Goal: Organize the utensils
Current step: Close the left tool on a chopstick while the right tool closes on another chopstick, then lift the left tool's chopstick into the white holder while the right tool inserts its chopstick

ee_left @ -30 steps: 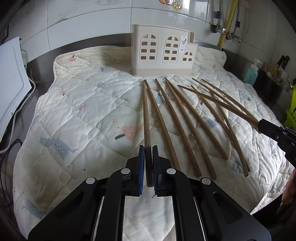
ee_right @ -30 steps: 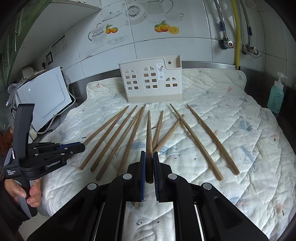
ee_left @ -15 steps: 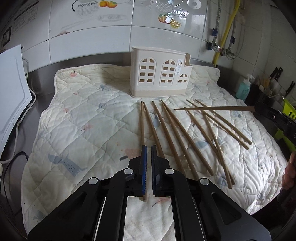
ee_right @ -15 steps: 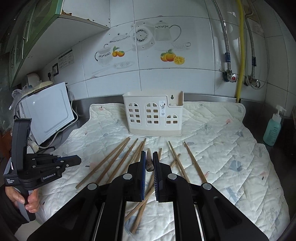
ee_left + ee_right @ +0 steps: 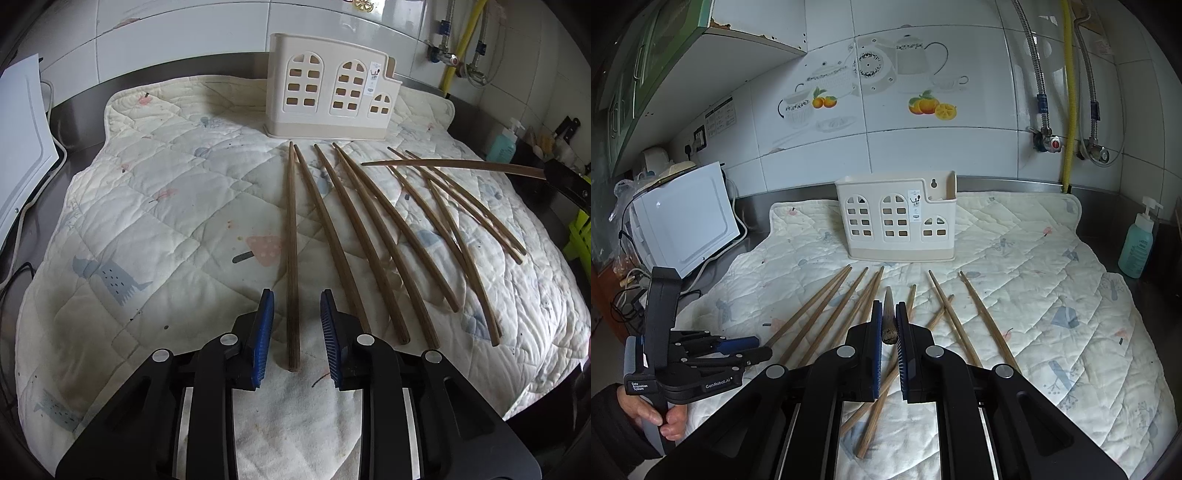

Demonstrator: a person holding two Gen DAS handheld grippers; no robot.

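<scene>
Brown wooden chopsticks lie fanned on a quilted mat (image 5: 155, 206), narrow tips toward the cream plastic utensil holder (image 5: 897, 221) at the far edge.

Right gripper (image 5: 888, 325): jaws narrow, clamped on the thick end of one chopstick (image 5: 454, 165). In the right wrist view this stick runs straight ahead along the fingers, tip aimed at the holder's base; the holder's open top sits above and beyond the tip. In the left wrist view the same stick is clear of the mat, roughly level, crossing over the tips of the right-hand group. Judgement: the coming move turns on raising the stick and tipping it tip-down over the holder's rim. The right gripper is the one placed for this.

Left gripper (image 5: 297, 325): jaws wide, holding nothing. The leftmost chopstick (image 5: 291, 240) lies on the mat between the two blue pads (image 5: 263, 343), not touching either, long axis parallel to the fingers, thick end nearest. The holder is straight ahead past its tip.

Writing: the left gripper's body reads "GenRobot.AI", plus a small label "Data Acquisition System". The sticker on the holder's front is too small to read. The label on the teal soap bottle (image 5: 1137, 247), far right of the right gripper, is illegible.
</scene>
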